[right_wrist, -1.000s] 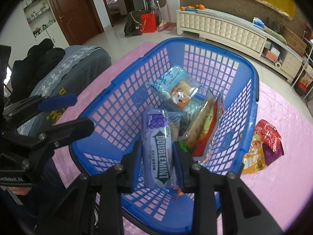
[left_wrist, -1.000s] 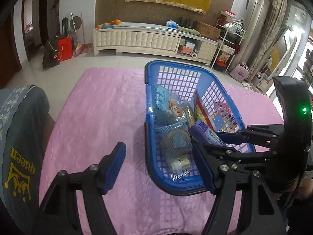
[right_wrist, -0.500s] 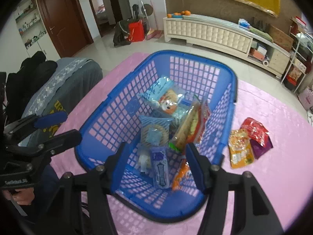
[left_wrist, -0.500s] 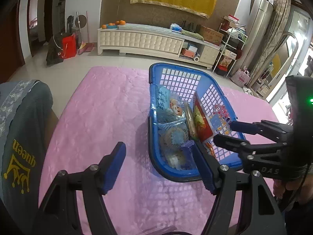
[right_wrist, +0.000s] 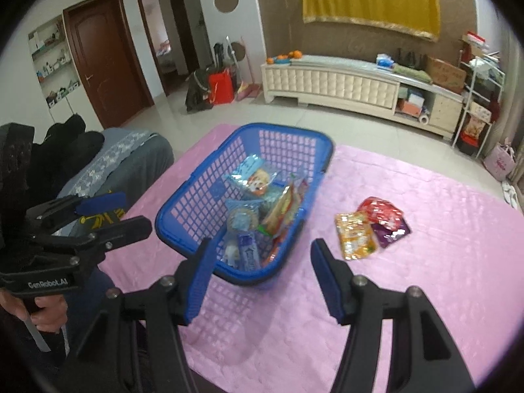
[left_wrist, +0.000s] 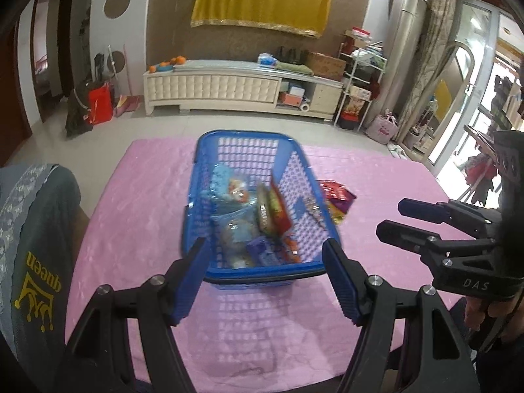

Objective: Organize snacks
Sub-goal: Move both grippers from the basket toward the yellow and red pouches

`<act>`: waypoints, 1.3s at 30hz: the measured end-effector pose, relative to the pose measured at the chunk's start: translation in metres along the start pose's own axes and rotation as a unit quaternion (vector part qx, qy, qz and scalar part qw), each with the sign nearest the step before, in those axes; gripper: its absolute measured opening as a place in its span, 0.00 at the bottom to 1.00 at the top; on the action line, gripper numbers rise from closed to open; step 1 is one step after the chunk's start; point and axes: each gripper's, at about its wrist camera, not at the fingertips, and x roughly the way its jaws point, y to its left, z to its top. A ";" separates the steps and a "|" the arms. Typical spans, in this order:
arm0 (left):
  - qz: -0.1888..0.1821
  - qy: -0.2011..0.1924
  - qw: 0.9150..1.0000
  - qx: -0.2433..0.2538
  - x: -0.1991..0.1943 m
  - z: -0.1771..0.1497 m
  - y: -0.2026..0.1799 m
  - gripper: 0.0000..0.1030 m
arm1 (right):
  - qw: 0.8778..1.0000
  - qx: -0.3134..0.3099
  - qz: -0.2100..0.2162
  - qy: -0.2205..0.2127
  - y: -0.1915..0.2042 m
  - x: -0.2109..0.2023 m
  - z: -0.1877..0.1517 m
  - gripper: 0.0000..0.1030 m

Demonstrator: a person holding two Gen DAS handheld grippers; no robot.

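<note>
Both grippers' fingers spread, empty: right gripper [right_wrist: 258, 281], left gripper [left_wrist: 265, 281]. Three pouches [right_wrist: 371, 227] on table right of right fingers, beside basket [right_wrist: 183, 209]. Light, crinkly, slippery; pinch flat edge.

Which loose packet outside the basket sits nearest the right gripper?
The orange-yellow packet. It lies closest to the basket and to the right gripper; the red packet and purple packet lie beyond it.
</note>
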 end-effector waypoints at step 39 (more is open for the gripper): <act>-0.014 0.065 0.996 0.062 0.086 0.062 -0.177 0.79 | 0.993 0.088 -0.072 0.009 -0.166 -0.065 -0.010 0.63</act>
